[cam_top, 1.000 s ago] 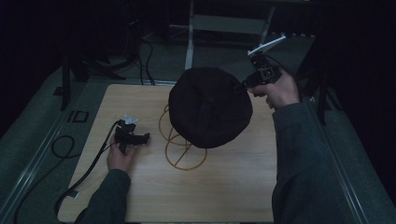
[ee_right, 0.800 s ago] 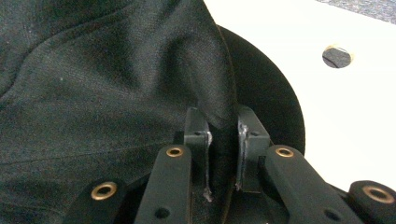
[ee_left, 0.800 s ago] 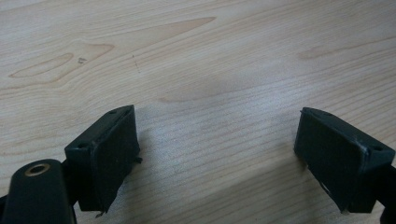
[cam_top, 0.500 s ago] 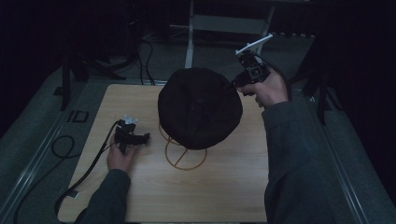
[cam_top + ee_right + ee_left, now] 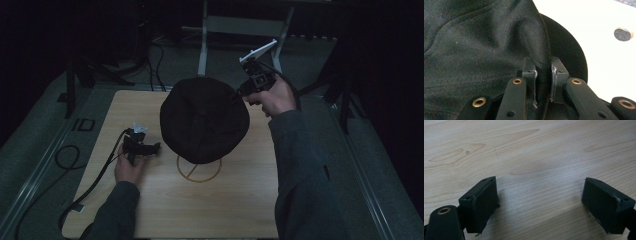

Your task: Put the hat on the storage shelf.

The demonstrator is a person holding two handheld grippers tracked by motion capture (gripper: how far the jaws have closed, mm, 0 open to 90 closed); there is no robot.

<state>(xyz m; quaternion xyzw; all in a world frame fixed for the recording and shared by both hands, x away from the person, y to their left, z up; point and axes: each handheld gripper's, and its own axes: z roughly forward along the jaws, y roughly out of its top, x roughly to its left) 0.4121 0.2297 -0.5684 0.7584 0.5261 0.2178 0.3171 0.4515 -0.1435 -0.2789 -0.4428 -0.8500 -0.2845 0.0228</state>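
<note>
- Right hand-held gripper (image 5: 239, 93) is up at the far right edge of the cap (image 5: 202, 120), jaws clamped tight on a fold of its dark cloth.
- From the right gripper view, the same hand-held gripper (image 5: 543, 75) has that fold pinched between both pads, and the cap (image 5: 474, 42) spreads out to the left of the grip.
- Just behind the pinch there, a dark rounded edge, and past it the pale tabletop (image 5: 604, 55).
- The cap sits over the middle of the tabletop (image 5: 220, 205), raised on a thin wire stand (image 5: 199, 167) whose ring base rests on the wood directly below it.
- The person's right hand (image 5: 272, 97) grips the handle behind the cap, sleeve running down the right side of the high view.
- Left hand-held gripper (image 5: 150, 148) lies low on the tabletop, left of the cap and apart from it, pointing toward the stand.
- In the left gripper view, that hand-held gripper (image 5: 540, 205) has its jaws wide apart, with bare wood grain (image 5: 536, 157) between them.
- Its cable (image 5: 95, 180) trails off toward the near left corner.
</note>
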